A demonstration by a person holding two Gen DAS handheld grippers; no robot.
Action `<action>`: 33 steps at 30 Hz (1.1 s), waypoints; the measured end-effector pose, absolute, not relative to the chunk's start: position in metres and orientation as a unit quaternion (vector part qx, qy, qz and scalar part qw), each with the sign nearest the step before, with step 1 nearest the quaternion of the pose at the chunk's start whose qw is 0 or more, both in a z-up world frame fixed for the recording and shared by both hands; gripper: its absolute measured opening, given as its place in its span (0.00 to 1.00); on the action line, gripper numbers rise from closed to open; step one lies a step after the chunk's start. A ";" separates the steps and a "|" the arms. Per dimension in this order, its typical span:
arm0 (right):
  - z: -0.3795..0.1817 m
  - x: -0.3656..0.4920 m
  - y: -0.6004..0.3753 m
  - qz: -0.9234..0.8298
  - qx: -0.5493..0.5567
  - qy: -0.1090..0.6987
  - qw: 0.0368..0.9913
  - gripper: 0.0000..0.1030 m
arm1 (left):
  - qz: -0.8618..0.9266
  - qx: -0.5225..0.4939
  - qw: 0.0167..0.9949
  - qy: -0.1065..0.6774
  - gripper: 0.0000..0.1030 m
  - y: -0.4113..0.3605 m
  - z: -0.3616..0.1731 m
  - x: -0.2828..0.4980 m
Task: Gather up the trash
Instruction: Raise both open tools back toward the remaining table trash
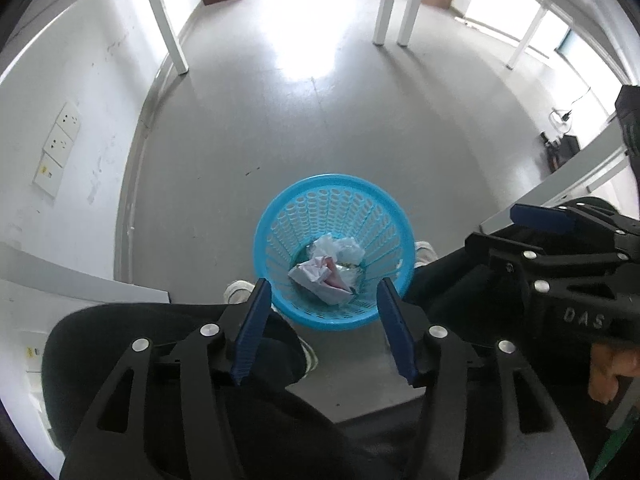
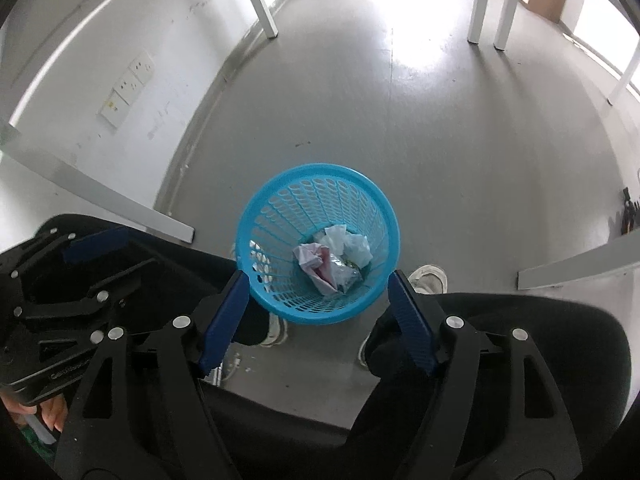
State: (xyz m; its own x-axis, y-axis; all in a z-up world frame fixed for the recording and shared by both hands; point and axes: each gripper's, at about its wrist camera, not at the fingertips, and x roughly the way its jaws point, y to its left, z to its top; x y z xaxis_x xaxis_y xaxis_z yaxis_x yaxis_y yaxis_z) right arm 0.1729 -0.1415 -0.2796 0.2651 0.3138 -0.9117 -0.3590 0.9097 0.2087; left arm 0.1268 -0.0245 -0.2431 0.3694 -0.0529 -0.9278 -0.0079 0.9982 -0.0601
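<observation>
Sky-blue perforated plastic wastebasket [image 1: 394, 220] stands upright on the grey floor [image 1: 360, 128], round rim flaring wider than its base. In its bottom lies the crumpled trash [image 1: 326, 270]: wadded white tissue, a creased sheet with a pink patch, a bit of shiny wrapper, all heaped together against the mesh.

Your left gripper [image 1: 326, 328] points steeply down; its blue ribbed pads are spread apart with nothing between them. The basket shows in the gap but sits well below the fingertips, untouched. In the right wrist view your right gripper [image 2: 316, 318] is the same: pads wide apart, empty, and the basket [image 2: 260, 216] lies framed between and beyond them, the trash [image 2: 334, 258] at its bottom.

White shoes [image 2: 430, 278] and dark trouser legs [image 1: 180, 332] flank the basket. White table legs [image 1: 170, 28] stand farther off.
</observation>
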 end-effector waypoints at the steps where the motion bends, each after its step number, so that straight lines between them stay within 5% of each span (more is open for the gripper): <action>1: -0.276 0.169 -0.144 0.212 -0.017 0.566 0.797 0.67 | -0.015 -0.031 0.828 0.559 0.55 -0.024 -0.240 0.123; 23: -0.171 0.066 -0.159 0.257 -0.034 0.437 0.861 0.80 | -0.025 -0.082 0.883 0.462 0.74 -0.008 -0.160 0.033; 29: -0.138 0.045 -0.164 0.263 -0.045 0.394 0.879 0.84 | -0.029 -0.079 0.903 0.421 0.92 -0.003 -0.126 0.012; 33: -0.116 0.032 -0.168 0.268 -0.046 0.368 0.889 0.90 | -0.033 -0.082 0.911 0.402 0.94 0.000 -0.115 0.003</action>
